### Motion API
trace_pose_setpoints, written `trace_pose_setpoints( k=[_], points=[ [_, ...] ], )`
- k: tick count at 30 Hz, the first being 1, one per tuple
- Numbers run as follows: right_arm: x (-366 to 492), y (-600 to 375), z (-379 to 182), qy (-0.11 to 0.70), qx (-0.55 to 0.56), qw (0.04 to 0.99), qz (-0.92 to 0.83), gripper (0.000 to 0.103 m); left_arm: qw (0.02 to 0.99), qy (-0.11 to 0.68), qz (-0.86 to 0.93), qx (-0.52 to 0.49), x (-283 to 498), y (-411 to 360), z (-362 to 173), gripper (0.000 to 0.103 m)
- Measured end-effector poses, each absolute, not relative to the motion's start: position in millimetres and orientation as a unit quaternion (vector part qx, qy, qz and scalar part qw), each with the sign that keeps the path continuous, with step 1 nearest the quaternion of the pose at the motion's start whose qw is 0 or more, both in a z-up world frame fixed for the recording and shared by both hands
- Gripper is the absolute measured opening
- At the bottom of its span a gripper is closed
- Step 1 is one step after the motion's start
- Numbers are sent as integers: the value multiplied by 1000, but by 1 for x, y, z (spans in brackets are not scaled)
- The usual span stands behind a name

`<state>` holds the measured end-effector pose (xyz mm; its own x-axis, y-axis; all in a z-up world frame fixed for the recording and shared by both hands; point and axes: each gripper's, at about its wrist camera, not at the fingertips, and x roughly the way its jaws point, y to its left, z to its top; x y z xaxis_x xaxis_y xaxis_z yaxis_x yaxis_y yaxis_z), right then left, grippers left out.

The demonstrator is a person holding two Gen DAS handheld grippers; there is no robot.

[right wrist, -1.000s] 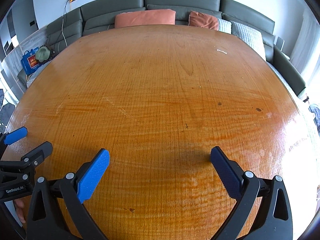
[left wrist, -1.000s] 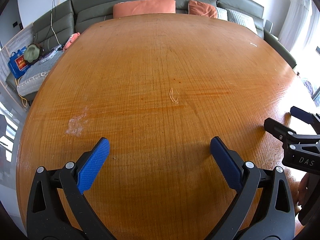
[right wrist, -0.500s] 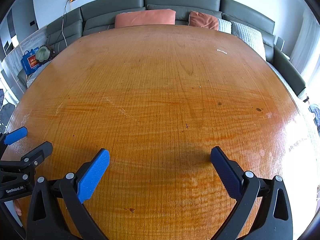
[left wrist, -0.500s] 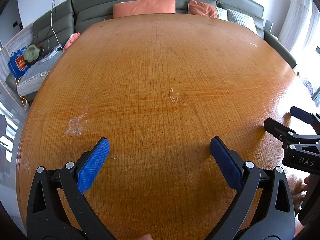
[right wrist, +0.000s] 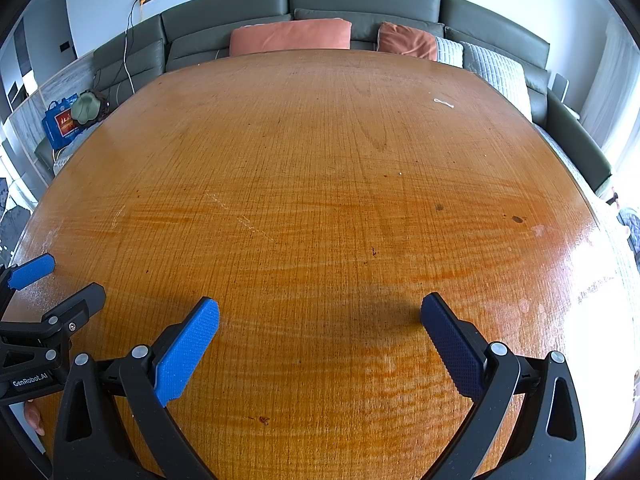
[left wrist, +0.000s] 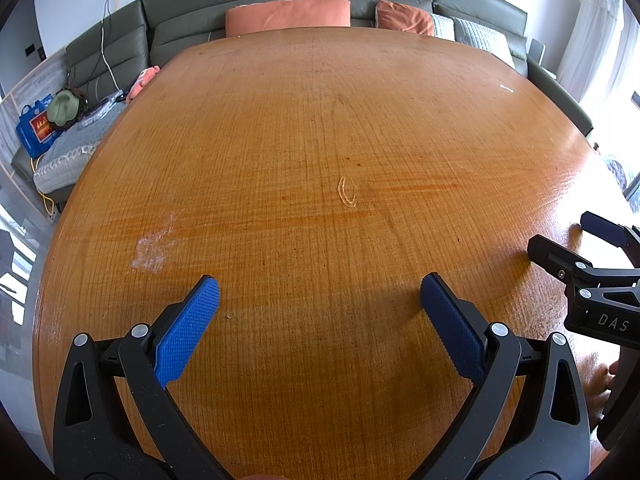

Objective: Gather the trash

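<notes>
A large wooden table (left wrist: 320,128) fills both views. A small white scrap (right wrist: 444,102) lies far back on the right of it; it also shows in the left wrist view (left wrist: 506,88). A pale loop-shaped mark (left wrist: 347,191) sits mid-table ahead of my left gripper. My left gripper (left wrist: 320,296) is open and empty, low over the near part of the table. My right gripper (right wrist: 320,316) is open and empty beside it, and shows at the right edge of the left wrist view (left wrist: 560,240).
A grey sofa (right wrist: 360,4) with orange cushions (right wrist: 290,36) wraps around the table's far side. A blue bag (left wrist: 34,128) and clothes lie on the sofa at left. A whitish smear (left wrist: 152,248) marks the table's near left.
</notes>
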<state>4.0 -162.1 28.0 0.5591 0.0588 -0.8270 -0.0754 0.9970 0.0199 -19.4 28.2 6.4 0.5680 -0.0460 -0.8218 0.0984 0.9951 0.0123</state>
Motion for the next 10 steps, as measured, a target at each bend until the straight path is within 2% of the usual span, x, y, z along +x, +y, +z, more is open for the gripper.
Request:
trace_pose_setpoints(
  k=[10],
  points=[
    [4,-162,28,468,-9,883,38,100,885,463,-41,28,-20,27,6,97]
  ],
)
